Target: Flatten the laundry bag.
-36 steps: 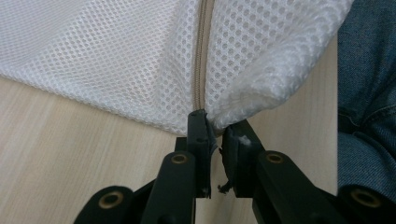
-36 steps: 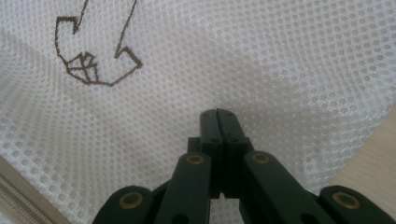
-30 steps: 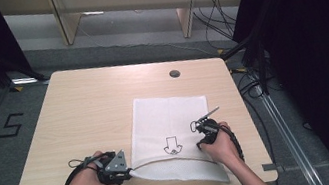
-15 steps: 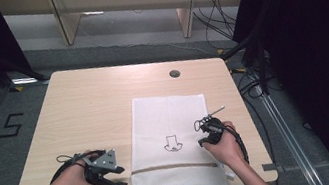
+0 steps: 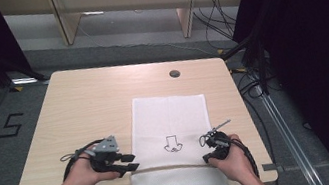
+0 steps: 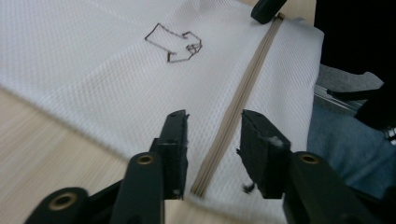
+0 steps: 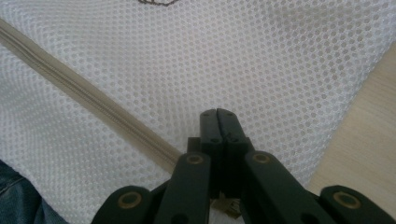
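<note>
A white mesh bag (image 5: 169,117) with a drawn arrow (image 5: 172,144) lies flat on the wooden table (image 5: 88,105). A tan zipper (image 5: 170,166) runs across its near part. My left gripper (image 5: 131,162) is at the zipper's left end. Its jaws have just been closing and now stand part open astride the zipper (image 6: 243,88), the pads not pressing; left gripper (image 6: 212,140). My right gripper (image 5: 209,157) is at the zipper's right end. In its own view the right gripper (image 7: 218,114) is shut, the zipper (image 7: 84,100) runs in under it, and a tan tab shows between the jaw bases.
The bag's near edge (image 5: 178,184) hangs over the table's front edge. A round cable hole (image 5: 174,73) sits at the back of the table. Cables and a dark curtain (image 5: 307,48) stand to the right, a wooden bench (image 5: 128,7) beyond.
The left gripper let go of the bag's near left edge, drew back left, then came in again at the zipper's end. The right gripper slid nearer and to the right. The bag now lies flatter.
</note>
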Action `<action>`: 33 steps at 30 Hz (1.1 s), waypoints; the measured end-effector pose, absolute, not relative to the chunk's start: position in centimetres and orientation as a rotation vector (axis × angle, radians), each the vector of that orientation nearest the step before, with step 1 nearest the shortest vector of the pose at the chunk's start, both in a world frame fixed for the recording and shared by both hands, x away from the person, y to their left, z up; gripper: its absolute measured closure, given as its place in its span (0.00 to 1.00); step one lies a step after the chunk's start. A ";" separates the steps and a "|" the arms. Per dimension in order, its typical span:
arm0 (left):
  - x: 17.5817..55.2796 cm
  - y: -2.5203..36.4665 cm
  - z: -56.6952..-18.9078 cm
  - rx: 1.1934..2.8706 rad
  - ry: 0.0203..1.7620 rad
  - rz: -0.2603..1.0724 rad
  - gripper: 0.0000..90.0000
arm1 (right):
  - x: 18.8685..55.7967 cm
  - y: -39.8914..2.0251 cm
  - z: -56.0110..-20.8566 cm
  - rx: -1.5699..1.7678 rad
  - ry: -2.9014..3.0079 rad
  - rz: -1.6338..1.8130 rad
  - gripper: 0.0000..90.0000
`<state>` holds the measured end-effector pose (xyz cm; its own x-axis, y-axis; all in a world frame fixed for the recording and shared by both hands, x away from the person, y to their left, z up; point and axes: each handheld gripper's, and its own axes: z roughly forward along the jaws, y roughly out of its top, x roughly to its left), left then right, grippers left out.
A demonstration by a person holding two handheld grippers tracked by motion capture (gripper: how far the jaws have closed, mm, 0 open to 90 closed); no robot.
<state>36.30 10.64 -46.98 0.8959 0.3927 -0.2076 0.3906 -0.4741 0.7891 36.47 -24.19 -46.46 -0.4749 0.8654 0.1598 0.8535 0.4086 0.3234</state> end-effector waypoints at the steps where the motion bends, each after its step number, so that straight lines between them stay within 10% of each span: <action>1: 36.3 10.2 -47.0 2.134 0.553 0.020 0.75 | 36.8 -24.4 -46.7 1.532 2.627 0.580 1.00; 18: 35.9 9.1 -49.7 2.392 0.499 0.104 0.82 | 37.4 -23.6 -48.0 1.578 2.612 0.568 1.00; 33: 36.0 9.9 -49.2 2.243 0.589 0.102 0.74 | 36.9 -25.4 -45.7 1.508 2.440 0.804 0.88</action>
<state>36.05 9.92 -49.18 0.8883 0.4447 -0.1144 0.3805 -0.5734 0.7256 36.90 -25.43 -45.68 -0.4777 0.8675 0.1386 0.7798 0.3460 0.5216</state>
